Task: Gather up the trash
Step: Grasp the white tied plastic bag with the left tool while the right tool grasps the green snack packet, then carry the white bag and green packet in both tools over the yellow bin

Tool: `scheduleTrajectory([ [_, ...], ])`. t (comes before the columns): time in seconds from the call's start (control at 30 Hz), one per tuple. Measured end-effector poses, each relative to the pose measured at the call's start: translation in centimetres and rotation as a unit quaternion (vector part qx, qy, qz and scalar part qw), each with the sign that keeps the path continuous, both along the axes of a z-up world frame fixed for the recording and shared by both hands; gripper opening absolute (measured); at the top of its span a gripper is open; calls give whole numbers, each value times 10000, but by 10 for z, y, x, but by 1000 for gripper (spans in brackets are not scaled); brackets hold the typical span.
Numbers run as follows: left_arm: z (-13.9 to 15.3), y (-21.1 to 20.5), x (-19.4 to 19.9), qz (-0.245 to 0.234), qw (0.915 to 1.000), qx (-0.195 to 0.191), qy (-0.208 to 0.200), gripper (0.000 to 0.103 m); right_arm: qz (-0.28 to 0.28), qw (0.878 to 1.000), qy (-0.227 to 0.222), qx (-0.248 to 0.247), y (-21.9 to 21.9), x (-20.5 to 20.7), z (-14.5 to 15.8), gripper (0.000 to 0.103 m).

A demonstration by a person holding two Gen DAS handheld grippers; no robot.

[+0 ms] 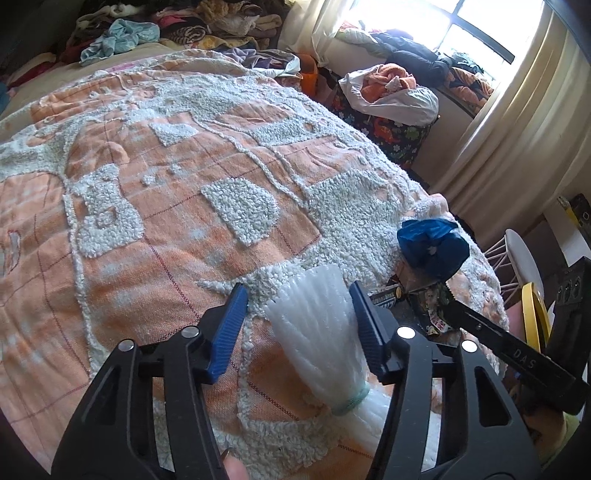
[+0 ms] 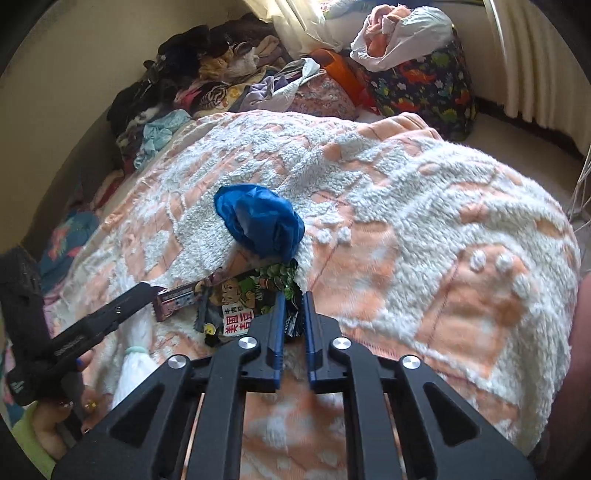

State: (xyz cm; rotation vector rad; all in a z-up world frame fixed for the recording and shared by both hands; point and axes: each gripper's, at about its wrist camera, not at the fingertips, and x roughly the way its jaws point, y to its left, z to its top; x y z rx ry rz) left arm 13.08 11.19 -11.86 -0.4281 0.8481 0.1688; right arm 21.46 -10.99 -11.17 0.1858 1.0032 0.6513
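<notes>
A bundle of white plastic strips [image 1: 325, 332] tied with a pale green band lies on the orange and white bedspread [image 1: 147, 184]. My left gripper [image 1: 297, 295] is open around the bundle, which lies against the right finger. My right gripper [image 2: 293, 301] is shut on the edge of a dark snack wrapper [image 2: 240, 299] with a cartoon figure. A crumpled blue plastic bag [image 2: 258, 225] lies just beyond the wrapper; it also shows in the left wrist view [image 1: 432, 243]. A pink and purple wrapper [image 2: 177, 301] lies left of the snack wrapper. The white bundle shows at lower left in the right wrist view [image 2: 135, 354].
Piles of clothes [image 1: 147, 29] cover the far end of the bed. A dinosaur-print bag [image 2: 424, 85] with a white bag of laundry [image 1: 391, 92] stands on the floor by the curtained window. A white stool [image 1: 517, 258] and a yellow object [image 1: 535, 314] stand right of the bed.
</notes>
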Motion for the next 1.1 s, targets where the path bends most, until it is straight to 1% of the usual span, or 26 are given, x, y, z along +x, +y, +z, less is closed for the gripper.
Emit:
scheduleTrajectory([
  [0.1,1,0,-3,0,10000,-10,17,41,79,9999,-84,66,-5,-9,6,5],
  [0.17,4,0,-5,-5,10000,-20,12,33,125,9998,-139,81,-8,-15,10,5],
  [0.23,6,-1,-7,-26,10000,-45,4,30,170,9996,-200,76,-10,-21,14,5],
  [0.4,13,-7,-12,-74,10000,-26,-22,27,220,9993,-303,84,-18,-33,21,5],
  [0.47,17,-10,-13,-113,9999,-7,-43,24,232,9991,-333,85,-21,-36,23,5],
  [0.77,42,-35,-11,-379,9988,86,-288,19,233,9975,-657,72,-36,-51,40,4],
  [1.1,64,-73,-4,-753,9956,153,-534,19,-33,9949,-1001,112,-64,-56,63,4],
])
